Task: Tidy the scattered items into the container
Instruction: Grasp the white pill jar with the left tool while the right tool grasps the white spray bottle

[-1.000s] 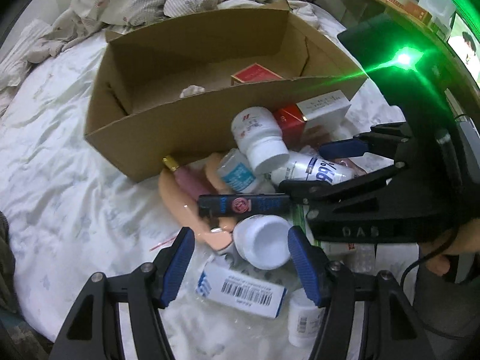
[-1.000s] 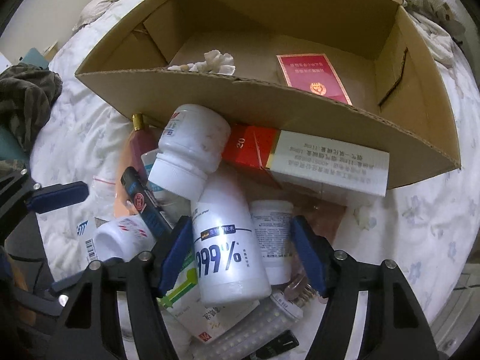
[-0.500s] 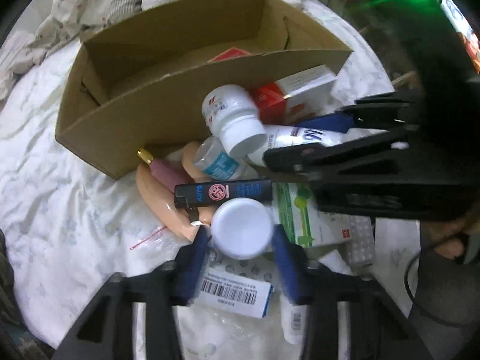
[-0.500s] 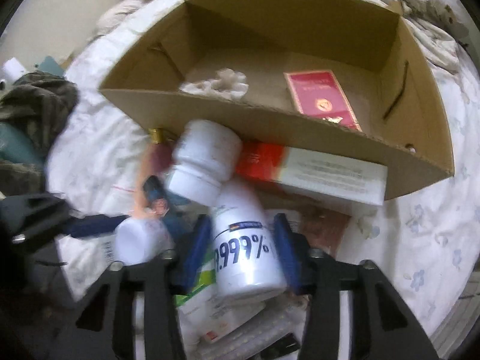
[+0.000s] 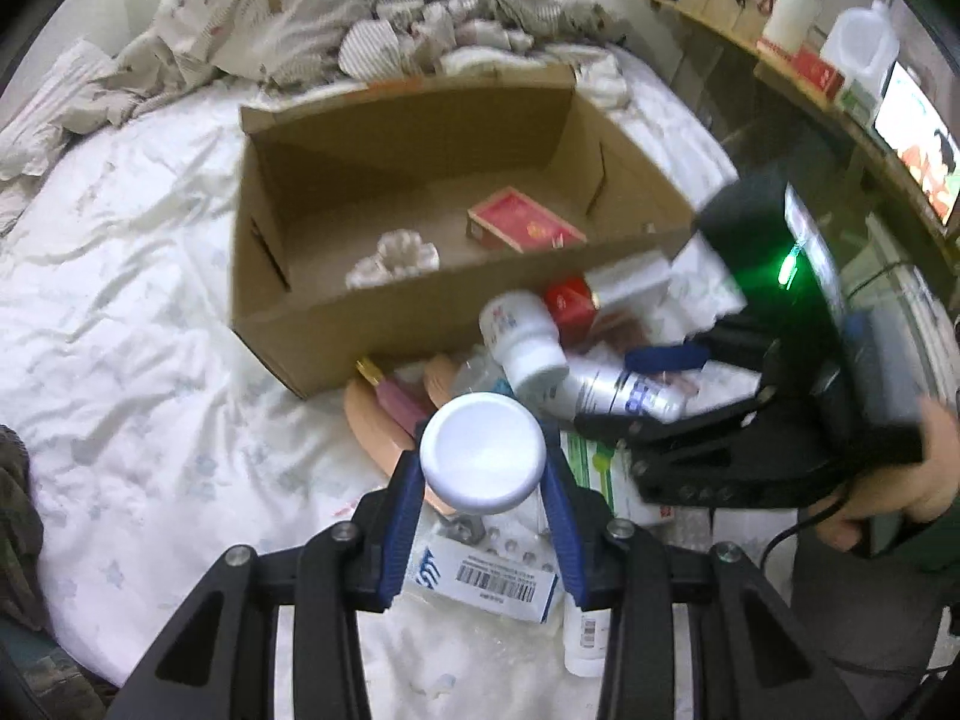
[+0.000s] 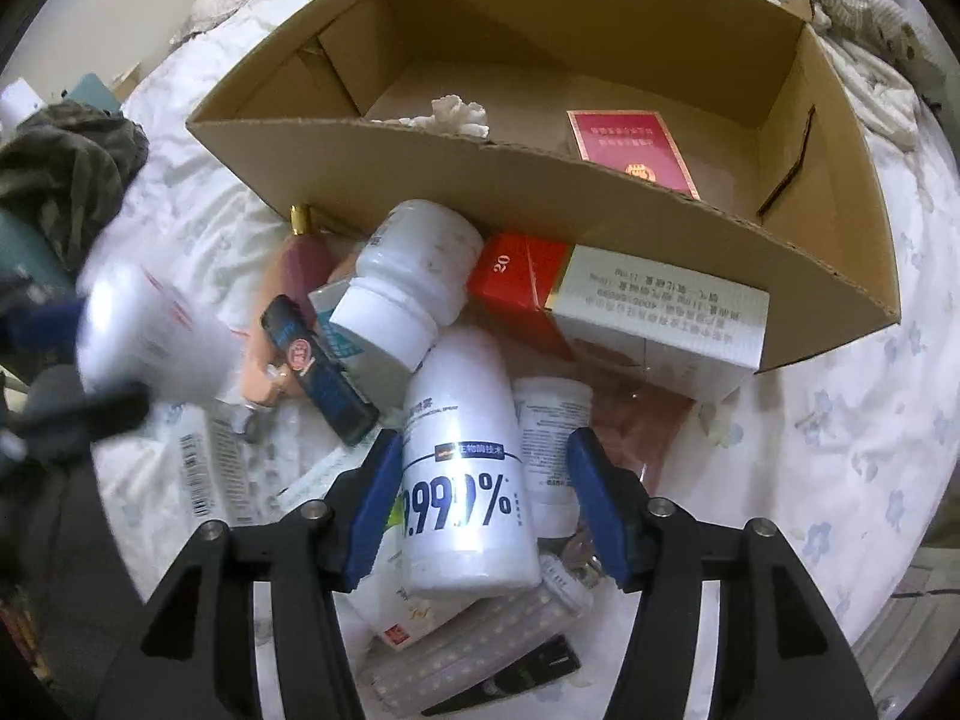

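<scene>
My left gripper grasps a white pill bottle above the bed, near the cardboard box. My right gripper is opening around the spray bottle, not pressing it.

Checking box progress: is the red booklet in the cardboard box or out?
In. The red booklet lies flat on the cardboard box floor, beside a crumpled white tissue.

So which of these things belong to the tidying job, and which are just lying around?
Job:
cardboard box
white bottle in left gripper
spray bottle, right gripper opening around it
cigarette carton

Lying about:
crumpled bedding
white jug
</scene>
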